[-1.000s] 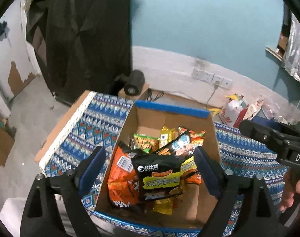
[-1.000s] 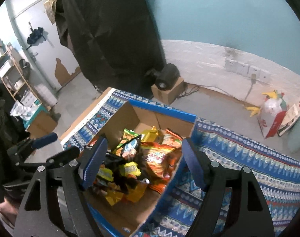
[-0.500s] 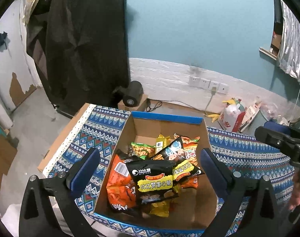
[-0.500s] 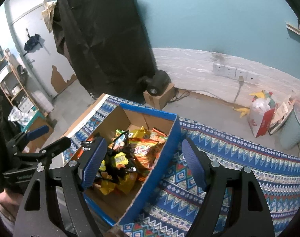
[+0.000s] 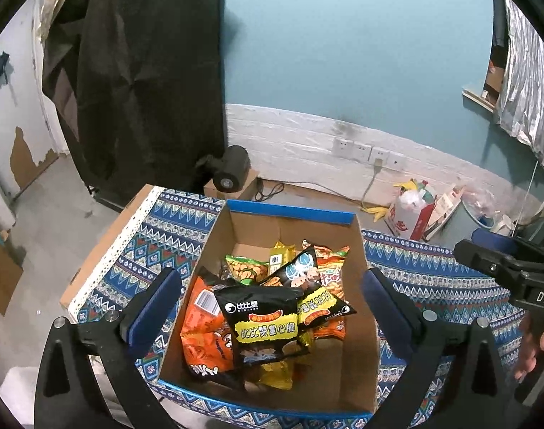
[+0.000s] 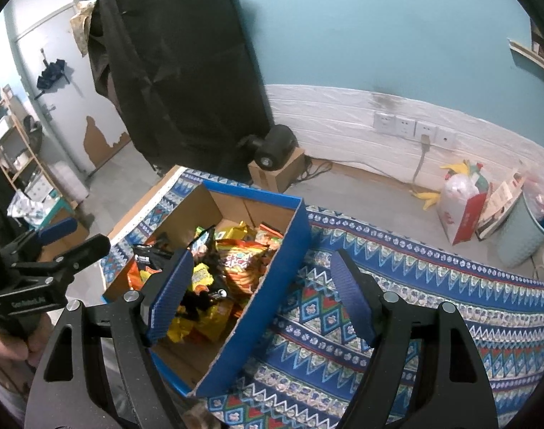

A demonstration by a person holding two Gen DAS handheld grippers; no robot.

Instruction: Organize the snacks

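Observation:
A blue-edged cardboard box [image 5: 289, 212] stands on a table with a blue patterned cloth [image 5: 432, 271]. It holds several snack bags: a black and yellow bag [image 5: 268, 321] on top, an orange bag [image 5: 204, 336] at its left, a green bag [image 5: 246, 268] behind. My left gripper [image 5: 272, 304] is open and empty above the box. My right gripper [image 6: 261, 286] is open and empty above the box's right wall [image 6: 272, 286]. The box and snacks [image 6: 236, 261] show in the right wrist view too.
A black cover [image 5: 139, 71] hangs over a rack behind the table. A small black fan [image 5: 232, 173] sits on a carton on the floor. A red and white bag [image 5: 411, 211] and a pale blue bin [image 6: 525, 228] stand by the wall sockets [image 5: 361, 150].
Both grippers have pulled up and back from the box, so it looks smaller. The right gripper has also swung right, over the box's right wall. The snacks have not moved.

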